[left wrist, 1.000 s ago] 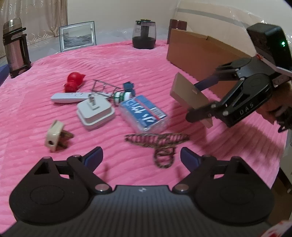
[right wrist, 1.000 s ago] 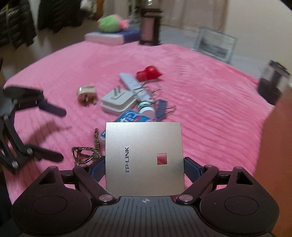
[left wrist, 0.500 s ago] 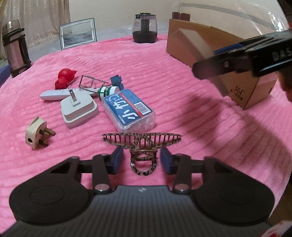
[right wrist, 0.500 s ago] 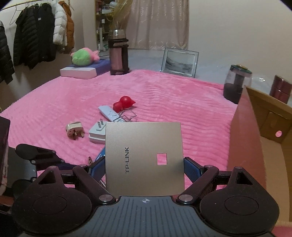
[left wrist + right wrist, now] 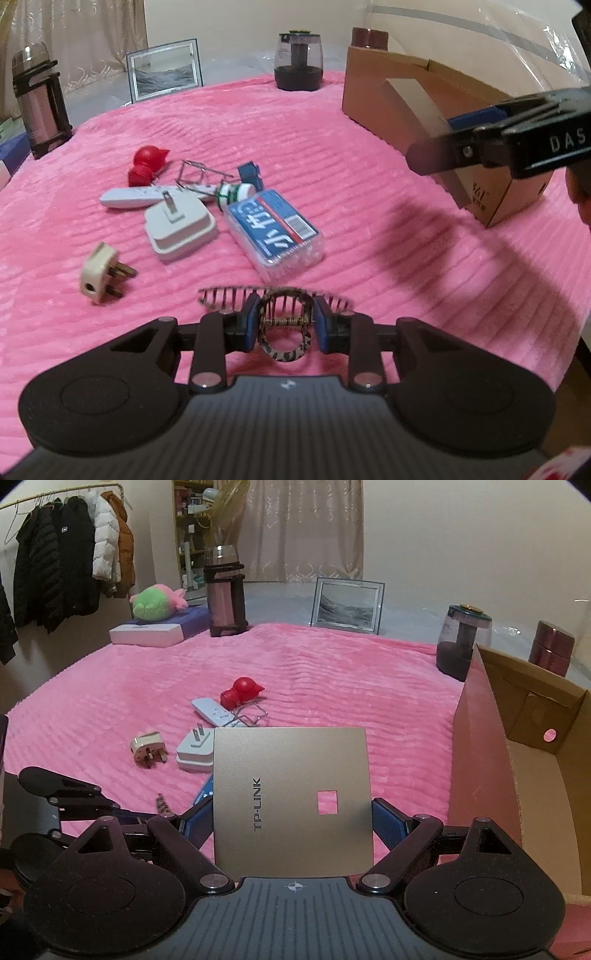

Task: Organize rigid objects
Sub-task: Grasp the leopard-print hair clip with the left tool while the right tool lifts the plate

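Observation:
My left gripper [image 5: 283, 325] is shut on a leopard-print hair claw clip [image 5: 282, 345] low over the pink blanket [image 5: 332, 158]. My right gripper [image 5: 291, 814] is shut on a gold TP-LINK faceplate [image 5: 288, 797] and holds it in the air beside the open cardboard box [image 5: 532, 775]. In the left wrist view the right gripper [image 5: 498, 136] and the faceplate [image 5: 421, 103] hang in front of the box [image 5: 373, 96]. On the blanket lie a blue-labelled clear case [image 5: 275, 230], a white charger [image 5: 179, 230], a cream plug [image 5: 99, 273], a white remote [image 5: 136, 195] and a red toy [image 5: 146, 164].
A wire clip [image 5: 195, 173] and a small green-white bottle [image 5: 236, 192] lie among the items. A thermos [image 5: 38, 99], a picture frame [image 5: 164, 74] and a dark jar [image 5: 298, 61] stand at the blanket's far edge. A plush toy [image 5: 155, 602] lies on a box.
My left gripper moved forward and closed on the hair claw clip. My right gripper rose with the faceplate and swung toward the cardboard box.

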The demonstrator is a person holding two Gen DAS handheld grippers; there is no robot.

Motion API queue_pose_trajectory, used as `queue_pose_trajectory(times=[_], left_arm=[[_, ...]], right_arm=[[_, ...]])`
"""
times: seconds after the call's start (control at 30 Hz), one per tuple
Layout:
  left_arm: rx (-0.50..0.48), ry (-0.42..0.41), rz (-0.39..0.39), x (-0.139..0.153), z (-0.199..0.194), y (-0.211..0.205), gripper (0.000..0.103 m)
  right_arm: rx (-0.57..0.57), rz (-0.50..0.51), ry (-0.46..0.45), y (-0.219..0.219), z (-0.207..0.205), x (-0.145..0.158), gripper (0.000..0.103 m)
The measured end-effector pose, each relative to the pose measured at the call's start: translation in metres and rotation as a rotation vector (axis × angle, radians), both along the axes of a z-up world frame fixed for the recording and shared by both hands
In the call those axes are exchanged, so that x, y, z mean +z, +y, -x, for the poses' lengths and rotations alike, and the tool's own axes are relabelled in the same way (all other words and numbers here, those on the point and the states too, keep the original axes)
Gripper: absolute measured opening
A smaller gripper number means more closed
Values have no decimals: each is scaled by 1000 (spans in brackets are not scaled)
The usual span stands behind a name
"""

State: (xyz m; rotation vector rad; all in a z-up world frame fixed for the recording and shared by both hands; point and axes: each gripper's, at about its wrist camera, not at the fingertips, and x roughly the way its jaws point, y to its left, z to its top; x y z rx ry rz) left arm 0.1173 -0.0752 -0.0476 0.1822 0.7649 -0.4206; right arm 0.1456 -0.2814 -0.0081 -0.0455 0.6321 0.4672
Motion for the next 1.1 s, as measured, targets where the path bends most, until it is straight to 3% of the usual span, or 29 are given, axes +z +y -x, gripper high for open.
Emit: queue_pose_trajectory(times=[0.3,0.53,0.8,0.93,1.1], left_arm=[[-21,-21,31,46,-2,9,25],[-105,-68,62,98,-19,-15,25],[-291,-129,108,159,-50,-85,25],[-412,-150,94,176,-64,-134,25],[-563,-145,57,178,-81,-190,25]], right_arm=[[-16,-27,-50,-1,5,33,85],[-111,-35,-104,-37,2,84,85],[-302,60,-93,-121,-17,117,85],[-359,116,-64,-165,-23,111,85],[-391,169,-29,-202,-25,96,85]])
